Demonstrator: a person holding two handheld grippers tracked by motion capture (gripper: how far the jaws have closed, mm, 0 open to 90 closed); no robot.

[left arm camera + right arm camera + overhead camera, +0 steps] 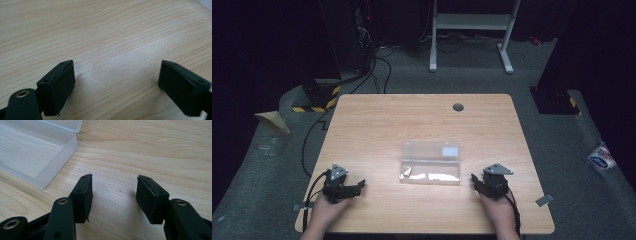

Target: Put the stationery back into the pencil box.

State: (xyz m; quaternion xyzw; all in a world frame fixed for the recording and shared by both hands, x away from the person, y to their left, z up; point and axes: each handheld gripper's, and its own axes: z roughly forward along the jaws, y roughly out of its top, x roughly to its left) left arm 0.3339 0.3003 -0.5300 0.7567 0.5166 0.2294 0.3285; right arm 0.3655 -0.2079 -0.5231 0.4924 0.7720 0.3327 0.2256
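Note:
A clear plastic box lies open in the middle of the wooden table, lid folded back, with small pale items at its near left corner. My left gripper rests near the table's front left, jaws wide apart over bare wood. My right gripper sits at the front right, just right of the box. Its jaws stand open with nothing between them, and the box's corner lies to their upper left.
A round cable hole sits near the table's far edge. Beyond the table stand a white desk frame, dark equipment with cables and yellow-black striped feet. A plastic bag lies on the floor at right.

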